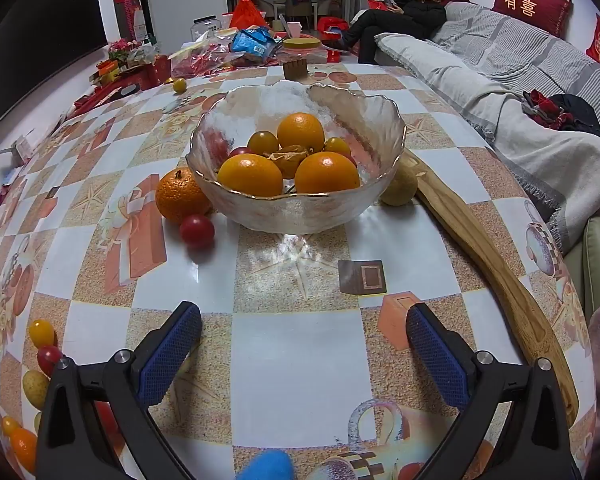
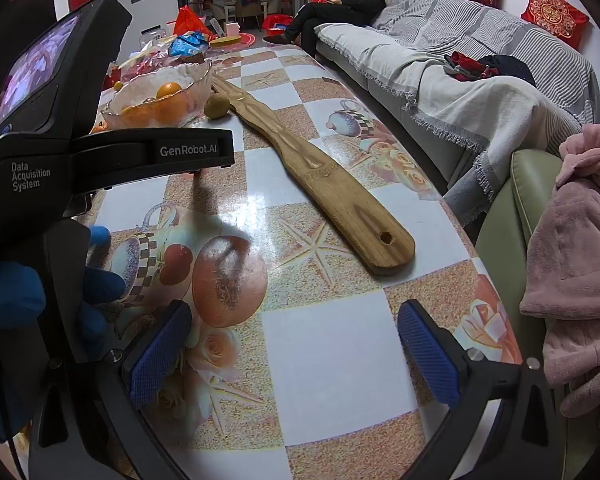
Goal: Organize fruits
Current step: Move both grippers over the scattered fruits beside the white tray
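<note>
Nearest the left wrist camera, the left hand-held gripper (image 1: 304,344) hovers over the patterned surface (image 1: 300,380) with its jaws spread wide and nothing between them; the right hand-held gripper (image 2: 294,344) stands just as wide and empty, well apart from any fruit. To my reading the step in hand is the approach, with no loose fruit yet grasped. At the lower left edge lies a cluster of small fruits (image 1: 40,360); the view is warped there, so I count perhaps 6. Farther on, 1 red cherry tomato (image 1: 197,230) sits touching 1 mandarin (image 1: 180,195), which rests against the glass bowl (image 1: 300,208). Inside the bowl are 3 oranges (image 1: 250,174), about 3 small yellow fruits and 1 or 2 red ones, partly hidden. Just beside the bowl on the far side lie 1 brownish-green fruit (image 1: 398,186) and 1 wooden paddle (image 2: 320,172). Beyond, 1 small yellow fruit (image 1: 179,85) stands alone. The next move likely calls for lowering the left jaws around the tomato or mandarin, then closing gently
</note>
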A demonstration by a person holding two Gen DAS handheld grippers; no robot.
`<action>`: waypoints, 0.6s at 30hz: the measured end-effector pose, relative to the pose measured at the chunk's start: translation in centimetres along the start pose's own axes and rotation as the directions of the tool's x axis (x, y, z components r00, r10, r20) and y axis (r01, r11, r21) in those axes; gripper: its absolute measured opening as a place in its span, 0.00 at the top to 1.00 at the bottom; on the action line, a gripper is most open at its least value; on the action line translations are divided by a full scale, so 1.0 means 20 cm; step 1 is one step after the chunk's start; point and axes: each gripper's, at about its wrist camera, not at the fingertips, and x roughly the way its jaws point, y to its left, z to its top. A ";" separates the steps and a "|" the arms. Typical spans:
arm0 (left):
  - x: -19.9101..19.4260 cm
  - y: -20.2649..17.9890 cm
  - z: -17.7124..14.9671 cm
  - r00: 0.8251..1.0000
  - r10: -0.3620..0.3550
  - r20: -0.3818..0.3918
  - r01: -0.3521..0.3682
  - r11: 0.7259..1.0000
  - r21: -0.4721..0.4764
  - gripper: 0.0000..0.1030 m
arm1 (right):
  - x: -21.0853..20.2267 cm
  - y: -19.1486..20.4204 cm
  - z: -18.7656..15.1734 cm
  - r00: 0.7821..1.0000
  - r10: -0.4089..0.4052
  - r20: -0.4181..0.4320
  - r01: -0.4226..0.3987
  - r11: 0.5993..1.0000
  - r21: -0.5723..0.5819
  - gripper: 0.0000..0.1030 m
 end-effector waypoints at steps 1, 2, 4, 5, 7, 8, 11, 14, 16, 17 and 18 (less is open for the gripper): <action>0.00 0.00 0.00 1.000 -0.003 -0.003 0.003 1.000 -0.001 0.00 | 0.00 0.00 0.00 1.000 -0.006 0.006 0.006 1.000 -0.005 0.00; 0.00 0.00 0.00 1.000 -0.007 -0.012 0.007 1.000 0.011 0.00 | 0.00 0.00 0.00 1.000 -0.006 -0.001 0.006 1.000 -0.009 0.00; -0.01 0.00 0.01 0.998 -0.026 -0.056 0.029 0.998 0.053 0.00 | 0.01 0.01 0.03 0.998 0.002 -0.055 -0.004 0.999 -0.033 0.00; -0.03 0.01 0.02 0.998 -0.035 -0.059 0.039 0.997 0.070 0.00 | 0.01 0.01 0.05 0.995 0.007 -0.095 -0.012 0.999 -0.051 0.00; -0.15 0.08 0.05 0.997 -0.071 -0.038 0.074 0.993 0.087 0.00 | 0.05 -0.01 0.10 0.987 -0.005 -0.163 -0.006 0.998 -0.066 0.00; -0.21 0.12 0.06 0.996 -0.089 -0.024 0.091 0.992 0.085 0.00 | 0.04 -0.02 0.11 0.983 -0.018 -0.181 0.007 0.998 -0.061 0.00; -0.41 0.29 0.08 0.991 -0.130 0.012 0.129 0.989 0.067 0.00 | -0.06 -0.08 0.11 0.981 -0.005 -0.195 -0.001 1.000 -0.031 0.00; -0.58 0.49 0.04 0.989 -0.141 -0.036 0.143 0.988 0.061 0.00 | -0.17 -0.10 0.09 0.971 0.016 -0.239 -0.018 1.000 -0.008 0.00; -0.66 0.60 -0.01 0.990 -0.115 -0.087 0.120 0.991 0.053 0.00 | -0.24 -0.07 0.08 0.959 0.031 -0.283 -0.033 0.999 -0.003 0.00; -0.70 0.67 -0.05 0.991 -0.079 -0.106 0.086 0.995 0.055 0.00 | -0.28 -0.05 0.07 0.952 0.041 -0.304 -0.045 0.999 -0.005 0.00; -0.73 0.72 -0.10 0.991 -0.045 -0.128 0.053 0.997 0.063 0.00 | -0.31 -0.04 0.06 0.943 0.057 -0.329 -0.064 0.998 -0.011 0.00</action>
